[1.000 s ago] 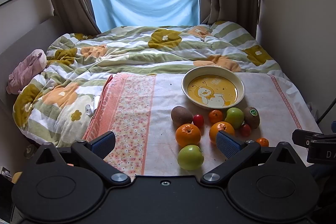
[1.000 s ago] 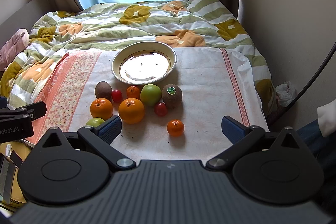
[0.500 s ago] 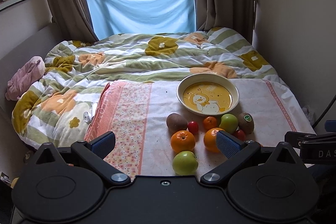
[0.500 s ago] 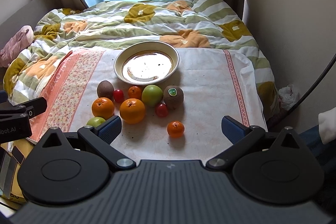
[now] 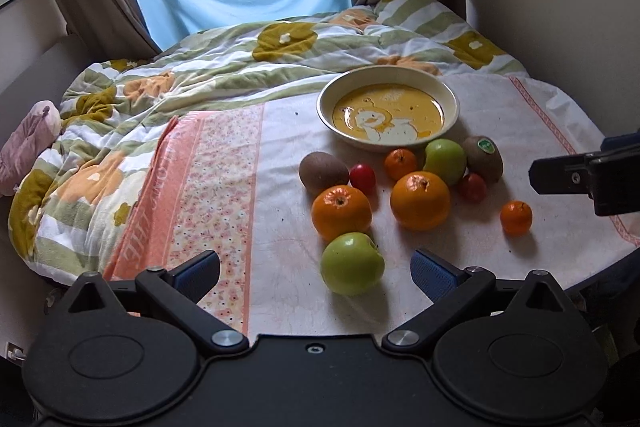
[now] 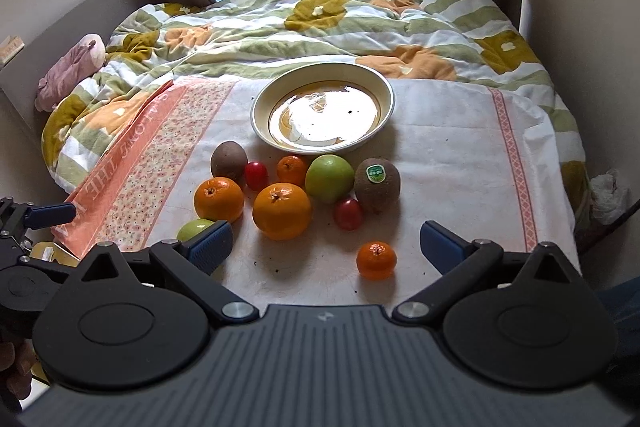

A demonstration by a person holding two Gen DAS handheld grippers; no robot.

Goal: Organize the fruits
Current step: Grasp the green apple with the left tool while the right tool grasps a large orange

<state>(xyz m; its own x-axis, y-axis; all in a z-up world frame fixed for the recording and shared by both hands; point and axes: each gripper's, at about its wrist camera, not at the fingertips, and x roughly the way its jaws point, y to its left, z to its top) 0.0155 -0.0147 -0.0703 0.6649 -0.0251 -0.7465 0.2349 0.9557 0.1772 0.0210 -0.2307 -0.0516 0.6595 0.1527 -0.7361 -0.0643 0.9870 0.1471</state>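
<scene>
Ten fruits lie loose on the cloth-covered bed (image 5: 400, 307), all outside the empty bowl (image 5: 387, 115), which sits at 12 o'clock of the cluster. Left gripper (image 5: 316, 273): jaws spread wide, holding nothing. Right gripper (image 6: 326, 241): likewise fully open and empty.

Decisive relation, left wrist view: the near green apple (image 5: 352, 263) lies between the left gripper's open fingers, slightly toward the 1 o'clock side, and is the fruit closest to either gripper. Being roughly round, it offers no long axis to align with. Beyond it, at 12 o'clock, sit two large oranges (image 5: 341, 213) (image 5: 420, 200), then a kiwi (image 5: 323, 173), a cherry tomato (image 5: 362, 178), a small mandarin (image 5: 401, 163), a second green apple (image 5: 446, 155) and a stickered kiwi (image 5: 483, 158).

Right wrist view: a lone mandarin (image 6: 376, 260) lies just ahead of the right gripper, within the span of its fingers, toward 1 o'clock; a second cherry tomato (image 6: 348, 213) lies beyond it.

Judgement: each gripper has one fruit nearly in line; the left is nearer its apple, and the bowl lies straight beyond for a forward carry.
</scene>
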